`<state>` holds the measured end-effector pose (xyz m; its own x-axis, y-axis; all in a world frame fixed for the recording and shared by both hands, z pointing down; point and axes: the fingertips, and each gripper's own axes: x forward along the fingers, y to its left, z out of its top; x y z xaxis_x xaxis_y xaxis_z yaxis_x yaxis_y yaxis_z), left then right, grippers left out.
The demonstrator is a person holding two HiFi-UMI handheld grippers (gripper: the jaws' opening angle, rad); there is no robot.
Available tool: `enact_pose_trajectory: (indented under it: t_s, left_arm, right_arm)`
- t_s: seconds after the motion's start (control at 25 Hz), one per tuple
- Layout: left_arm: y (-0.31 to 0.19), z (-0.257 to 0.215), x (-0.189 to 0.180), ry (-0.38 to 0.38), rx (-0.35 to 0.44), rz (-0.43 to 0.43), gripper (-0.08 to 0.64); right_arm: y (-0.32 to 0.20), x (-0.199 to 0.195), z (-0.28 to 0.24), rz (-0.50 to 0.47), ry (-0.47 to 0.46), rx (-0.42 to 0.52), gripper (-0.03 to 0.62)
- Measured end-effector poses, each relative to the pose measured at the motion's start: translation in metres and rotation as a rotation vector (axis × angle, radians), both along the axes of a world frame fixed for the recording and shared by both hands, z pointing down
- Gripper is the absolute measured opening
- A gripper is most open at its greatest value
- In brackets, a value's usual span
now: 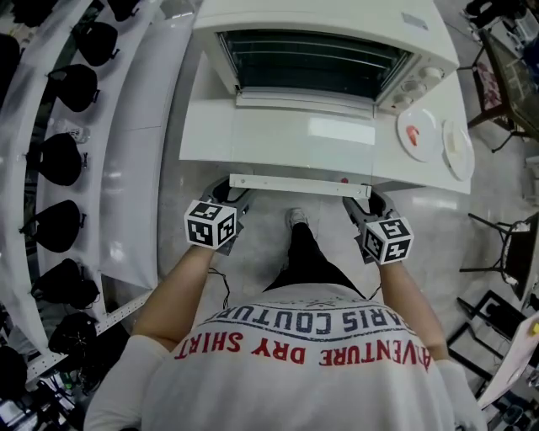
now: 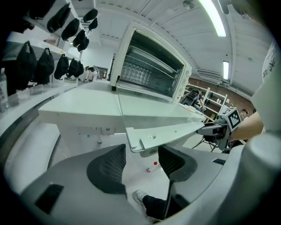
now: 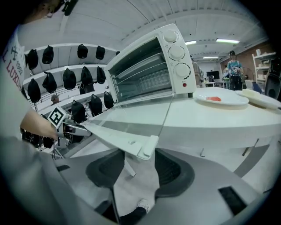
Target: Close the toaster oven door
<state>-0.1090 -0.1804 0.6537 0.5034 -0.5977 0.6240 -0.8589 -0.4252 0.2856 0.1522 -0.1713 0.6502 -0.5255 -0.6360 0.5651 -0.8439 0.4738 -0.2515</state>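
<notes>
Toaster oven door [image 1: 303,139] flat open, left gripper [image 2: 141,160] and right gripper [image 3: 138,169] unclenched around handle [image 1: 299,185] ends.

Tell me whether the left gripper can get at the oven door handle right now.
Probably yes: the left gripper has its jaws apart right at the handle, and nothing stands in between.

Toaster oven [image 1: 337,17] back cut off by head view's edge, red bit [image 1: 411,135] on plate [image 1: 428,123] too small to tell
</notes>
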Motion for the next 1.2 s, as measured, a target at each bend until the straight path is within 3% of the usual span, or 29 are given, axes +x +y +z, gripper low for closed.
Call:
enact_pose_trajectory:
  t_s: [0.4, 1.2]
  left_arm:
    - [0.001, -0.002, 0.009, 0.008, 0.015, 0.042, 0.157]
    - [0.008, -0.038, 0.007, 0.093, 0.039, 0.009, 0.150]
  right_arm:
    - [0.001, -0.006, 0.001, -0.023, 0.014, -0.004, 0.152]
    - [0.006, -0.003, -0.035, 0.057, -0.078, 0.000, 0.133]
